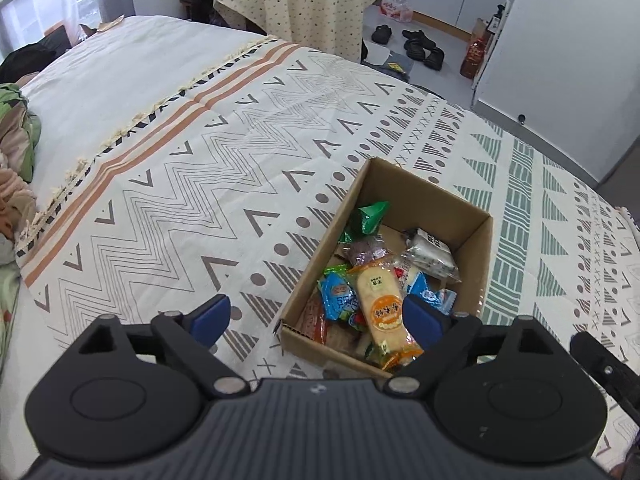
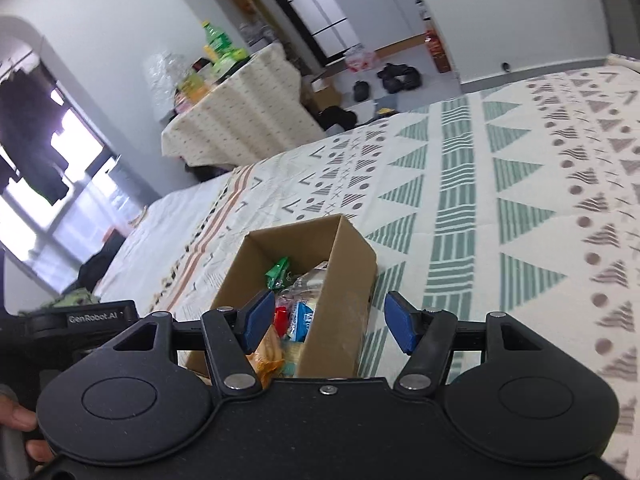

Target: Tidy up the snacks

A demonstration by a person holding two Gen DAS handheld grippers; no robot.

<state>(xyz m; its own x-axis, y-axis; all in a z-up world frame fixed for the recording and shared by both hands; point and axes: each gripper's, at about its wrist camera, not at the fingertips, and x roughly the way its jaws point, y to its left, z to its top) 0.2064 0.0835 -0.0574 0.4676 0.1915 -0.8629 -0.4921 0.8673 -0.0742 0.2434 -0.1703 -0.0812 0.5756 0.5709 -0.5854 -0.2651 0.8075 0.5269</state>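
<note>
The left claw [image 1: 316,318] stands wide open and empty, hovering above the near end of the cardboard box [image 1: 470,280] that sits on the patterned bedspread [image 1: 200,184]. One blue pad [image 1: 210,318] hangs over the bedspread left of the box, while the other is over the snacks inside. The box already holds the lot: a green packet [image 1: 366,216] at the far end, a blue packet [image 1: 340,294] beside a long orange-and-cream packet [image 1: 382,308] that lies slanted on top, and a silvery packet [image 1: 432,254] toward the right wall. No snack shows loose on the bedspread, so the sorting looks nearly done. The right claw [image 2: 330,322] is also open with nothing gripped; in its own view the box's right wall [image 2: 340,304] stands between its pads, untouched as far as can be seen. The risk lies there: a careless closing or sideways pull could catch that wall and tip or drag the light box on the soft bed, spilling packets. On the left, a low pass could snag the slanted orange packet and flick it out.
</note>
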